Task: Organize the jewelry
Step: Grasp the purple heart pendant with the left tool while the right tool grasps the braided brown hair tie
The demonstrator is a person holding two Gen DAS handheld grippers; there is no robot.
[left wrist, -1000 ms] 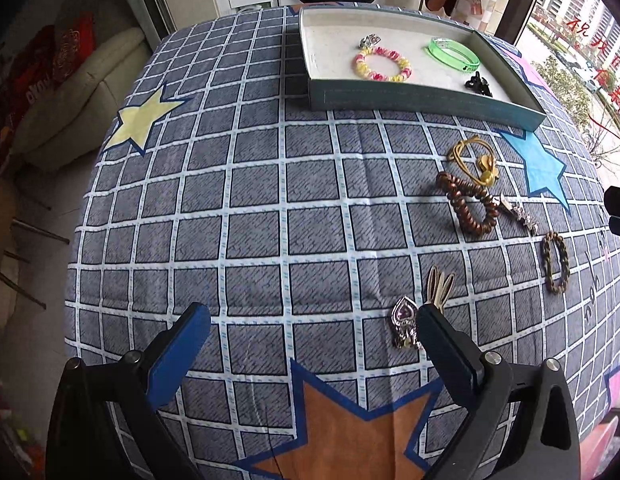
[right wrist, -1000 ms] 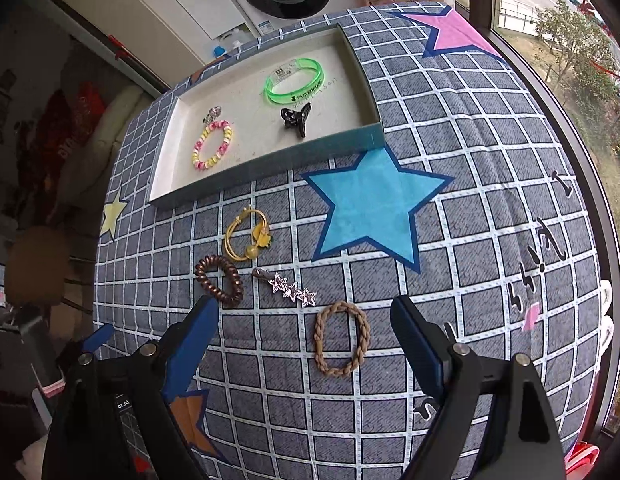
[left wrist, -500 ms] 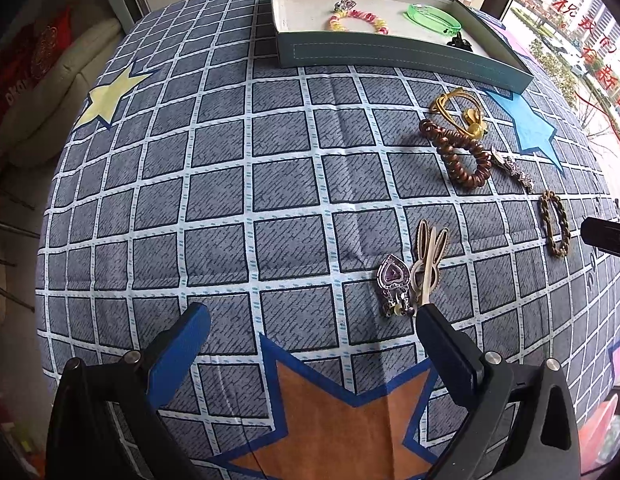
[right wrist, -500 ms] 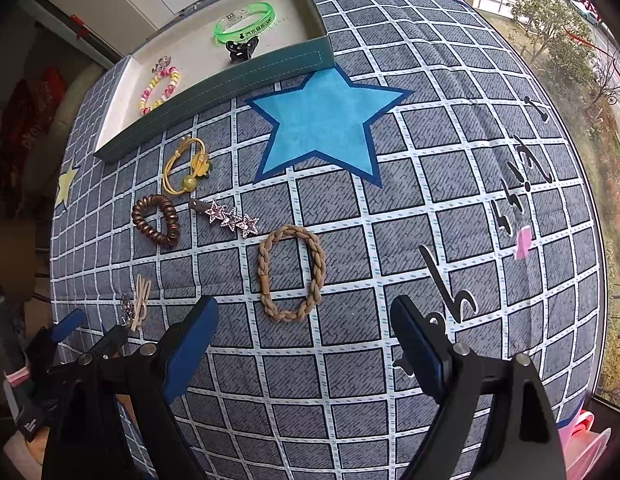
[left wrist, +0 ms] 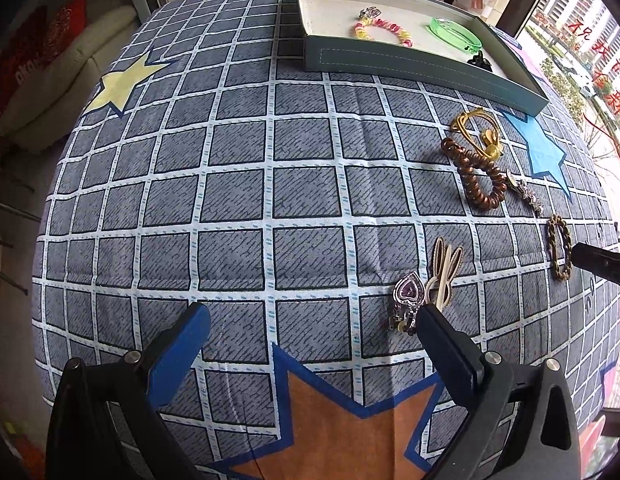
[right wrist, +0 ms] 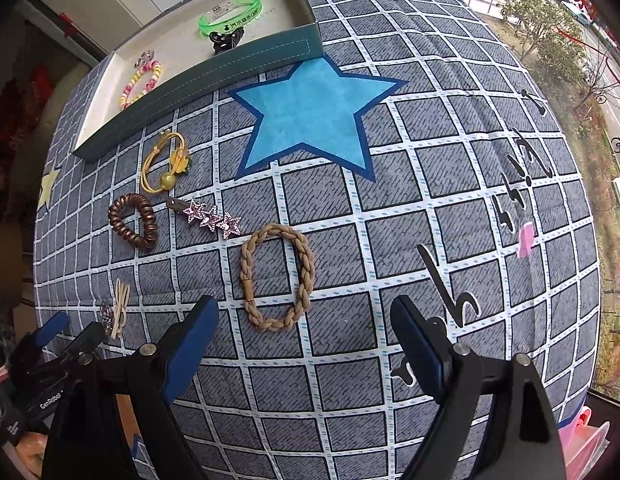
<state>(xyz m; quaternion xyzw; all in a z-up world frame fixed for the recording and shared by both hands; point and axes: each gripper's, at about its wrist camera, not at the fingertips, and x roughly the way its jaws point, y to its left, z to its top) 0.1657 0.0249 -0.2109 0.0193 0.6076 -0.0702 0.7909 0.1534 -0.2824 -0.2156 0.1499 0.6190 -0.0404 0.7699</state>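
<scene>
A teal tray at the far side holds a pink-yellow bead bracelet, a green bangle and a black claw clip. On the checked cloth lie a yellow hair tie, a brown coil tie, a star clip, a tan braided band, a beige clip and a purple heart clip. My left gripper is open, its right finger beside the heart clip. My right gripper is open just short of the braided band.
The cloth-covered table drops off at its left and near edges. A white sofa stands to the left. A window runs along the right. The left gripper also shows in the right wrist view.
Both grippers have drawn nearer to the table and the jewelry. The braided band now lies close in front of the right gripper; the heart clip sits by the left gripper's right finger. Both stayed open.
</scene>
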